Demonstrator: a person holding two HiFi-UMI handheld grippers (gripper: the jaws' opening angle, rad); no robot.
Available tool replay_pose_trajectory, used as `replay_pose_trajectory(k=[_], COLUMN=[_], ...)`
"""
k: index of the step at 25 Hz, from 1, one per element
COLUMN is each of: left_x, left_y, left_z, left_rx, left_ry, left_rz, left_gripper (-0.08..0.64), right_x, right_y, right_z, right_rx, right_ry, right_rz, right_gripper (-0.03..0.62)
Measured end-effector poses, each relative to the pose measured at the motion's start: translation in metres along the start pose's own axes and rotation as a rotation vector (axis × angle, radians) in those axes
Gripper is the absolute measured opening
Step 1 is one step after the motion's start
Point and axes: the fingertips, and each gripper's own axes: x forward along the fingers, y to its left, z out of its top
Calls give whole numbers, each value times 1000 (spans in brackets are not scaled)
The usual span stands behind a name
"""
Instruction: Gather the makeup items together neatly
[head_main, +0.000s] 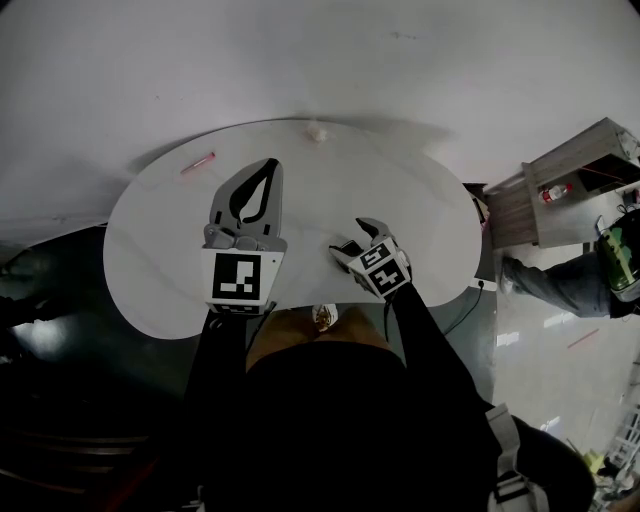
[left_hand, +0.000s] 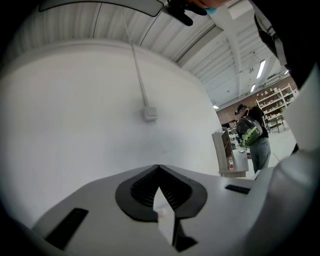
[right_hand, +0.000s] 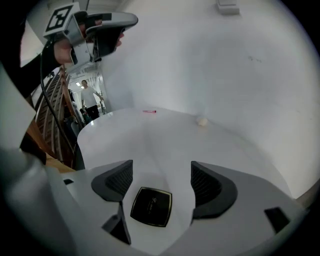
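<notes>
Black gold-rimmed compact (right_hand: 151, 206), print unreadable

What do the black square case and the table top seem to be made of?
The black square case looks like hard glossy plastic: it gives a soft reflection and has a thin gold edge line. The table top looks smooth, white, nearly matte, perhaps laminate: even colour, no grain.

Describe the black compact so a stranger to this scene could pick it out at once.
Find the round white table; at its near edge the right gripper points down with jaws apart. The compact lies flat on the tabletop, framed between those jaws: a square black case with a thin gold rim, unlike the slim pink stick and the small pale puff at the far edge.
</notes>
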Motion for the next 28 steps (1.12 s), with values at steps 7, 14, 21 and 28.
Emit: replay_pose_trajectory(k=[7,14,21,28], left_x=[-2,-3,-6,-14], left_y=[2,5,11,20], left_z=[-5,-6,-6,-13], left_rx=[-3,-12,-26,-43], left_ry=[15,12,7,10], left_rz=[2,8,27,54], left_gripper=[14,14,14,14], right_x=[16,27,29,29], right_y=[8,8,11,13], right_z=[-41,-72,-91,-80], right_rx=[48,41,-37,-135], right_ry=[146,240,330,324], right_rz=[25,12,9,2], right_gripper=[362,364,352,347])
